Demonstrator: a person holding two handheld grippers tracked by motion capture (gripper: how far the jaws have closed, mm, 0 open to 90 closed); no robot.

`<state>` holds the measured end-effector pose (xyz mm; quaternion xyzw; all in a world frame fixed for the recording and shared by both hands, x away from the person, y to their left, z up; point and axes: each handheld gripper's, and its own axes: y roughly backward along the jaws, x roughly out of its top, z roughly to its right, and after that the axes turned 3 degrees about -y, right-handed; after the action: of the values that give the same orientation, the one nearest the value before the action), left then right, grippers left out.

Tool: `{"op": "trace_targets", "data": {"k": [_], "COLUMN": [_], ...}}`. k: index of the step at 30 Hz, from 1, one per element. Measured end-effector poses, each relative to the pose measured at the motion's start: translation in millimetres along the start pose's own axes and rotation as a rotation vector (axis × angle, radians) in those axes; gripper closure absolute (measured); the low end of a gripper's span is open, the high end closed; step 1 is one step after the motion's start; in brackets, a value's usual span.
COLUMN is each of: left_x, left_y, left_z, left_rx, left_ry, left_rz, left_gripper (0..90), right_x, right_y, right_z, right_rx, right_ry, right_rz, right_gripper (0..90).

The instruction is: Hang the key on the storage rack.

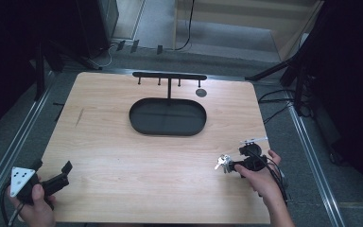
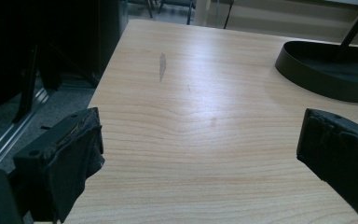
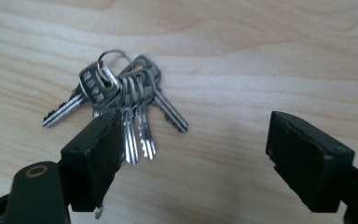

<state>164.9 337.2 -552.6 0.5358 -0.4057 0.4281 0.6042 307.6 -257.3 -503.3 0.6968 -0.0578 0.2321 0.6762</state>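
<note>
A bunch of several silver keys (image 1: 222,161) on a ring lies flat on the wooden table (image 1: 123,156) near its front right. My right gripper (image 1: 235,164) points at it from the right. In the right gripper view the keys (image 3: 121,100) lie just ahead of and partly under the left jaw, and the right gripper (image 3: 193,128) is open with bare wood between its pads. My left gripper (image 1: 52,166) rests at the front left corner. In its own view the left gripper (image 2: 200,135) stands wide open over bare table.
A black oval tray (image 1: 137,124) sits at the middle back, its rim (image 2: 317,79) showing at the upper right of the left gripper view. Behind it rises a black T-shaped hook rack (image 1: 169,75), with a small dark disc (image 1: 201,92) to its right. Table edges are close to both hands.
</note>
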Motion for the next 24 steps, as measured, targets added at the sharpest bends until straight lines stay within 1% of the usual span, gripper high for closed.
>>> {"op": "trace_targets", "data": {"k": [1, 2, 3, 4, 5, 6, 7, 8, 9, 10, 12, 13, 15, 16, 17, 18, 19, 21, 22, 23, 24], "left_x": [0.0, 0.0, 0.0, 0.1, 0.2, 0.2, 0.2, 0.1, 0.1, 0.1, 0.1, 0.1, 0.2, 0.3, 0.3, 0.3, 0.3, 0.3, 0.3, 0.3, 0.3], "left_y": [0.0, 0.0, -0.2, -0.2, -0.3, -0.4, -0.4, -0.3, -0.3, -0.3, -0.3, -0.3, -0.4, -0.6, -0.7, -0.7, -0.7, -0.6, -0.6, -0.6, -0.6], "left_z": [-0.1, -0.1, 0.0, 0.0, 0.0, 0.1, 0.1, 0.0, -0.2, -0.2, -0.3, -0.3, -0.3, -0.4, -0.3, -0.3, -0.3, -0.5, -0.5, -0.7, -0.9], "left_rx": [0.000, 0.000, 0.000, 0.000, 0.000, 0.000, 0.000, -0.001, -0.001, -0.001, -0.002, -0.002, -0.001, -0.002, -0.002, -0.002, -0.002, -0.003, -0.003, -0.004, -0.004], "left_ry": [0.000, 0.000, 0.001, 0.000, -0.001, -0.001, -0.001, 0.000, 0.000, 0.000, 0.001, 0.001, 0.001, -0.001, -0.001, -0.001, -0.001, 0.000, 0.000, 0.001, 0.001], "left_rz": [0.000, 0.000, 0.000, -0.001, -0.002, -0.002, -0.002, -0.001, -0.001, -0.001, -0.001, -0.001, 0.000, -0.002, -0.004, -0.004, -0.004, -0.003, -0.003, -0.003, -0.004], "left_gripper": [0.4, 0.4, 0.4, 0.4, 0.4, 0.4, 0.4, 0.4, 0.4, 0.4, 0.4, 0.4, 0.4, 0.4, 0.4, 0.4, 0.4, 0.4, 0.4, 0.4, 0.4], "right_x": [4.4, 4.4, 8.7, 17.8, 20.5, 20.5, 23.9, 29.8, 32.2, 32.2, 37.2, 37.2, 40.2, 41.7, 42.8, 43.9, 43.9, 46.1, 46.1, 46.3, 46.4], "right_y": [0.1, 0.1, 0.4, 1.3, 1.6, 1.6, 1.5, -0.6, -2.1, -2.1, -7.6, -7.6, -10.6, -12.3, -13.0, -13.9, -13.9, -16.6, -16.6, -17.9, -19.1], "right_z": [-1.4, -1.4, -3.2, -7.9, -9.9, -9.9, -12.0, -14.5, -15.6, -15.6, -17.6, -17.6, -20.0, -21.5, -23.3, -24.4, -24.4, -28.9, -28.9, -30.1, -31.0], "right_rx": [-0.003, -0.003, 0.003, 0.016, 0.015, 0.015, 0.019, 0.025, 0.018, 0.018, 0.014, 0.014, 0.024, 0.026, 0.016, 0.008, 0.008, 0.015, 0.015, 0.016, 0.025], "right_ry": [0.002, 0.002, -0.001, 0.014, 0.019, 0.019, 0.022, 0.029, 0.031, 0.031, 0.025, 0.025, 0.024, 0.038, 0.044, 0.063, 0.063, 0.098, 0.098, 0.109, 0.114], "right_rz": [-0.045, -0.045, -0.088, -0.151, -0.170, -0.170, -0.193, -0.232, -0.246, -0.246, -0.284, -0.284, -0.315, -0.331, -0.342, -0.344, -0.344, -0.355, -0.355, -0.358, -0.362], "right_gripper": [19.1, 19.1, 19.1, 19.0, 19.0, 19.3, 19.9, 20.2, 20.3, 20.3, 19.5, 19.5, 19.0, 18.4, 18.4, 18.6, 18.6, 18.3, 18.3, 18.3, 18.3]}}
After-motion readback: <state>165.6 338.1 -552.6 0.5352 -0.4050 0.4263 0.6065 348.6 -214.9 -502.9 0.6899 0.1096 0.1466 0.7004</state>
